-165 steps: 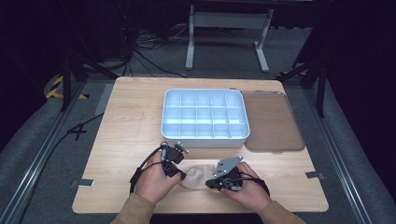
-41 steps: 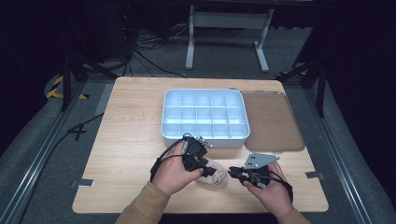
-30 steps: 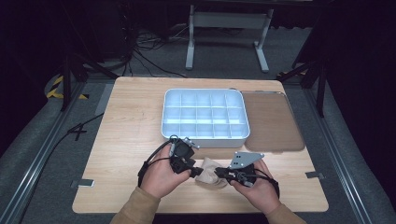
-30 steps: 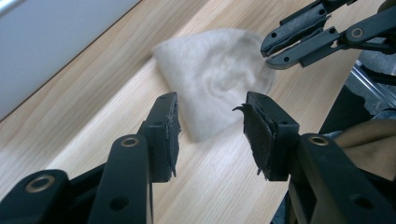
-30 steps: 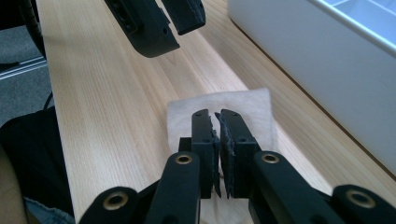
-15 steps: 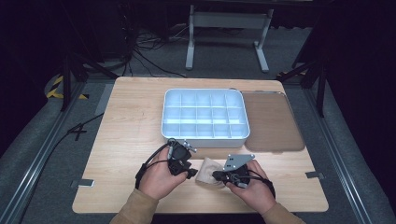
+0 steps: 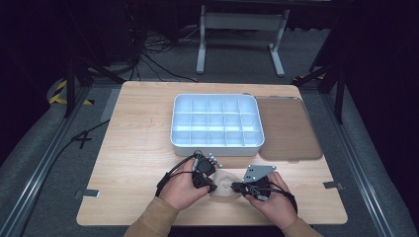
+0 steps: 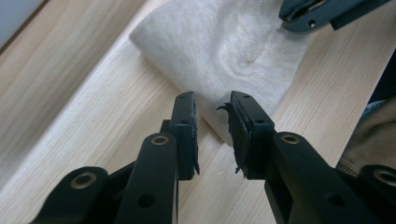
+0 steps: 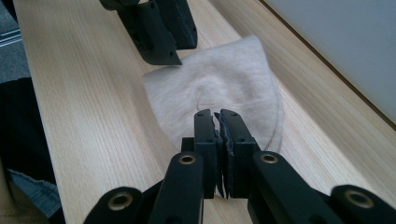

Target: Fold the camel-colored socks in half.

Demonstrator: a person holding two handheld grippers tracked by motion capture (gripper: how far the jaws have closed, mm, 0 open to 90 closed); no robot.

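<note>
Now, item by item.

Cloth [image 7: 225, 183]: small, pale, lying flat on the tabletop [image 7: 143, 148] near your edge, between your two hands, with a soft pucker at its middle.

Right claw [image 9: 218, 122]: jaws narrowed to a slit and pinching the cloth's near edge; a sliver of fabric sits between the pads. You have kept this hand where it was half a second ago.

Left claw [image 8: 212, 105]: a second ago it hovered above the cloth's far-left side; you have since brought it down to the opposite edge, and its jaws have just been closing. A gap remains. The cloth's edge lies at the gap, with nothing pressed yet.

Tray [image 7: 216, 121]: white, many compartments, well apart beyond the cloth. Its brown lid [image 7: 287, 128] lies flat just beside it on the right.

Reading: with one edge pinned and your left claw drawing in on the other, you look about to take a second hold, likely to lift, spread or fold the cloth. Close fully before pulling, or the edge may slip.
</note>
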